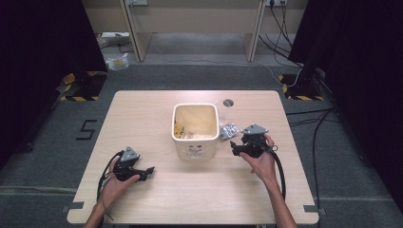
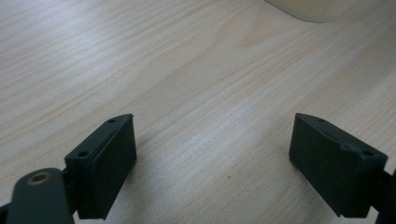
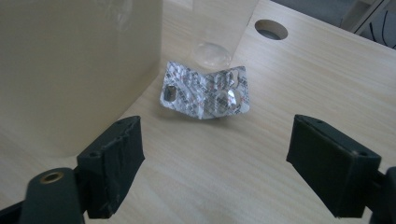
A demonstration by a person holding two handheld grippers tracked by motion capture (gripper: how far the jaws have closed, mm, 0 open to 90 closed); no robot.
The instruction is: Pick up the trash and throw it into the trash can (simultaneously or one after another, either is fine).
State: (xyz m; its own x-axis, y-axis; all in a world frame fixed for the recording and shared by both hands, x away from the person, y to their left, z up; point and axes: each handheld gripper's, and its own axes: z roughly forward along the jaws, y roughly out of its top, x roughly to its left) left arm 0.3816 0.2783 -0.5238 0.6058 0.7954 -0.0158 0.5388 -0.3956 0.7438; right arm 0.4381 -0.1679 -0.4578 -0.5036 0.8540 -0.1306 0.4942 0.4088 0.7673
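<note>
Now, step in hand: you are lining up the right claw (image 3: 215,168) on the crumpled silver foil blister pack of pills (image 3: 205,91), most likely to lift it into the cream square plastic bin (image 1: 195,130).
Blister pack: it lies on the pale wooden table (image 1: 190,190), just beside the bin's right wall, bent into a shallow ridge, and close to a clear plastic cup (image 3: 212,51) behind it.
Right claw: jaws spread wide, nothing between them, aimed at the pack from just short of it.
Left claw (image 1: 149,170): jaws spread wide over bare wood, well apart from the pack; leave it resting there.
Approach: bring the right claw forward and low, so one jaw passes on each side of the raised fold.
Grip: close on the ridge, not the flat edges, since thin foil will probably slide or flatten.
Watch: the near jaw runs close to the bin wall; keep it from nudging the bin.
Lift: raise straight up before you swing over the rim.
</note>
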